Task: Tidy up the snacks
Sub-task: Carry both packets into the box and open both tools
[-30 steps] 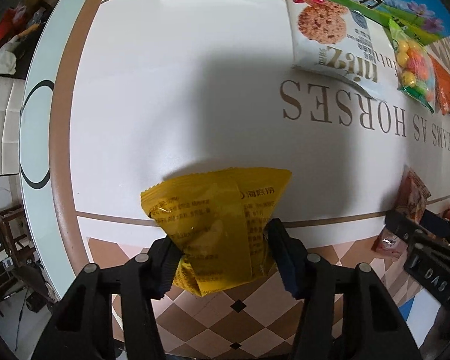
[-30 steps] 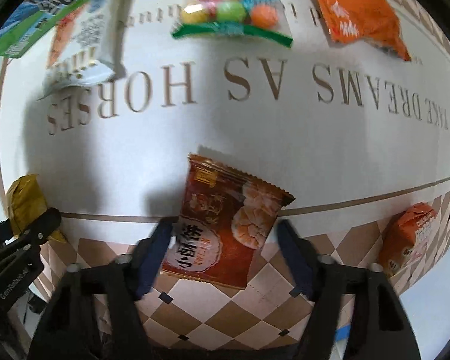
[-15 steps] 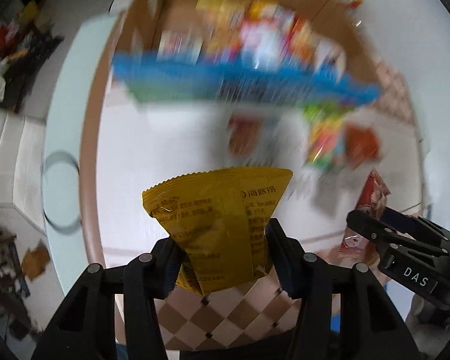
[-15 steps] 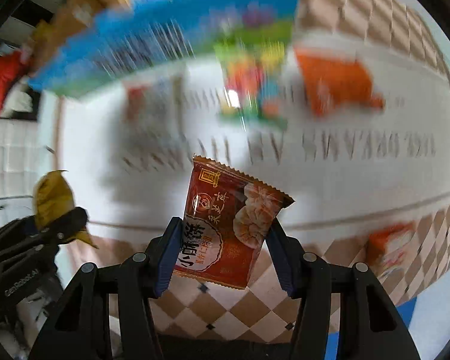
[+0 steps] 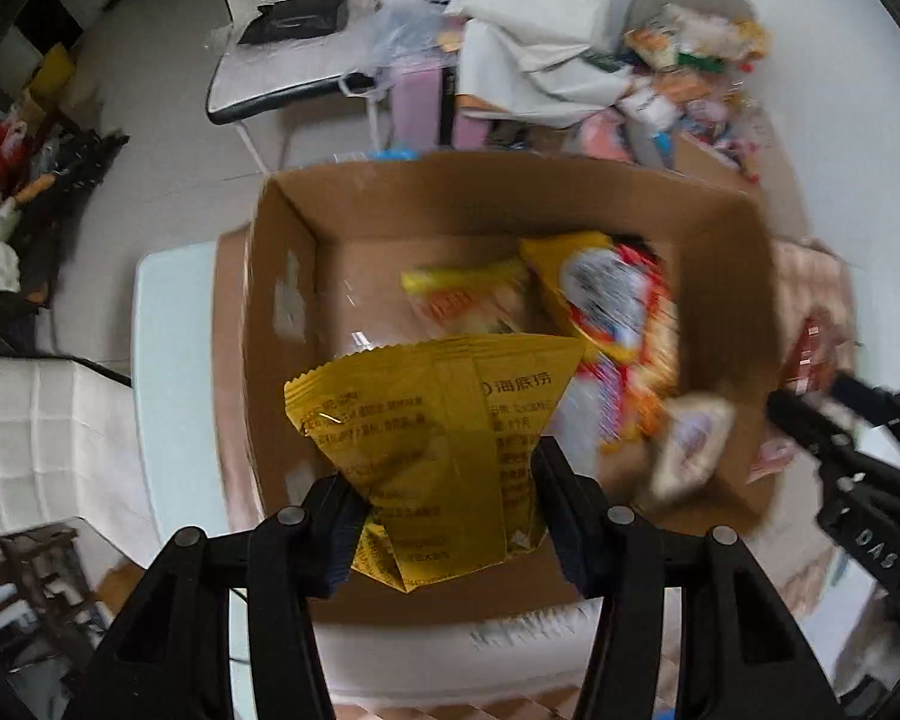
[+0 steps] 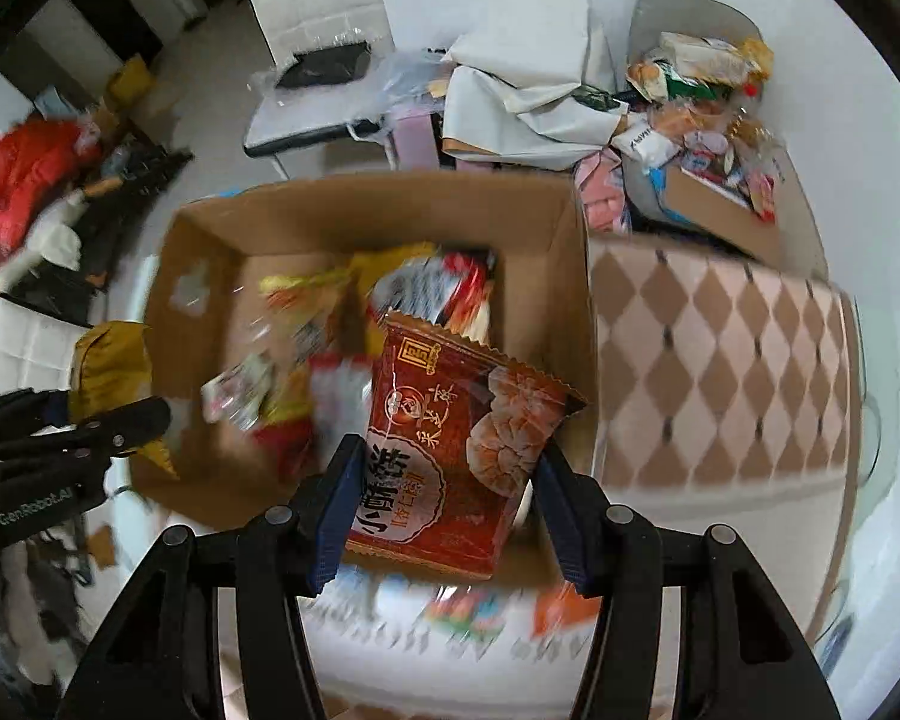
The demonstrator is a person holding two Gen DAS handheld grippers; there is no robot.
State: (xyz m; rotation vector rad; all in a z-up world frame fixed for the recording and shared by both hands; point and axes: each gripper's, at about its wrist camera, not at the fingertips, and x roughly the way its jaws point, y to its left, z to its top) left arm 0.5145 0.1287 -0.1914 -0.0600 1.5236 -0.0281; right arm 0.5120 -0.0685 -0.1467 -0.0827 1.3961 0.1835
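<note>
My left gripper [image 5: 447, 510] is shut on a yellow snack packet [image 5: 432, 438] and holds it in the air over the near edge of an open cardboard box [image 5: 282, 300]. My right gripper [image 6: 444, 507] is shut on a red-brown biscuit packet [image 6: 456, 450] and holds it over the same box [image 6: 564, 300], toward its right side. Several snack packets [image 5: 606, 312] lie inside the box. The right gripper shows at the right edge of the left wrist view [image 5: 858, 480]; the left gripper with its yellow packet shows at the left of the right wrist view [image 6: 60, 438].
The box stands on a table with a white and checked cloth [image 6: 720, 372]. Some colourful packets [image 6: 474, 606] lie on the table below the right gripper. Behind the table are a white chair [image 6: 324, 48], a heap of cloth and bags [image 6: 546, 96] and a second box of snacks [image 6: 714, 168].
Both grippers have risen from the table with their packets and moved forward to above the box. The right gripper closed on the red-brown packet.
</note>
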